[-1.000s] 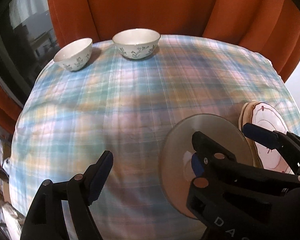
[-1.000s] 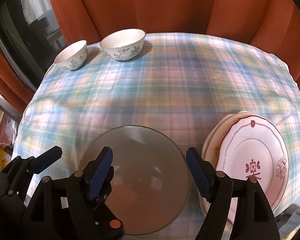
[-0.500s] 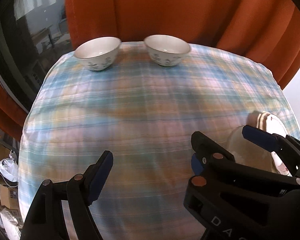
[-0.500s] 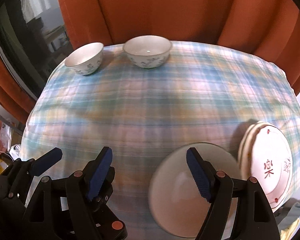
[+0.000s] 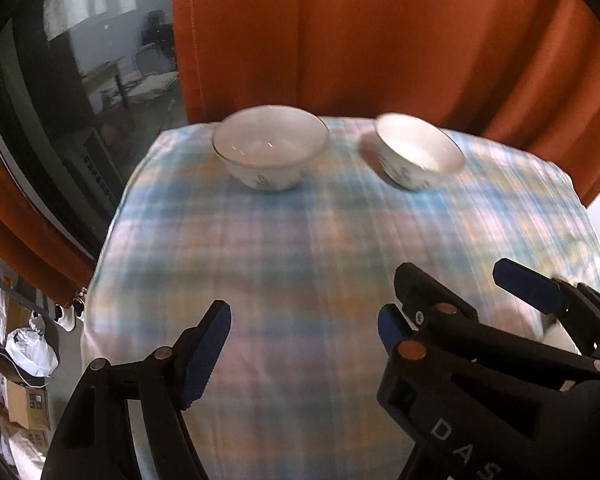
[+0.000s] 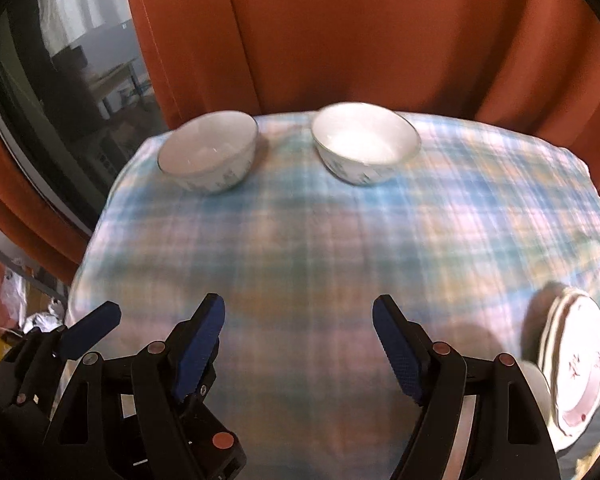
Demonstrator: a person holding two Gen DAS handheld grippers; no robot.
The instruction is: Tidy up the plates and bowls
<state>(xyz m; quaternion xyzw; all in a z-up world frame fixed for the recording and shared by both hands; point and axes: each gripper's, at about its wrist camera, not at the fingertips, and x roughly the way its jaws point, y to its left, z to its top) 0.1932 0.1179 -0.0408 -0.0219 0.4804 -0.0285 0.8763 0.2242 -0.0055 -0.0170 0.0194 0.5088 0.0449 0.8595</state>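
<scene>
Two white bowls with blue flower prints stand side by side at the far edge of the plaid-covered table (image 5: 300,240): one bowl (image 5: 270,148) (image 6: 208,152) on the left, the other bowl (image 5: 418,152) (image 6: 366,142) to its right. A stack of plates (image 6: 576,360) topped by a red-patterned one lies at the near right edge. My left gripper (image 5: 300,340) hovers over bare cloth, its jaws closing with nothing between them. My right gripper (image 6: 298,340) is open and empty, close beside the left one. Both are well short of the bowls.
An orange curtain (image 6: 360,40) hangs right behind the table. A dark window (image 5: 80,80) is at the left. Boxes and bags (image 5: 24,380) clutter the floor below the table's left edge. A pale plate rim (image 6: 538,380) shows behind my right finger.
Both grippers have swept left across the table. The bowls now sit nearer the middle and look larger; the grey plate and the plate stack have slid to the right edge.
</scene>
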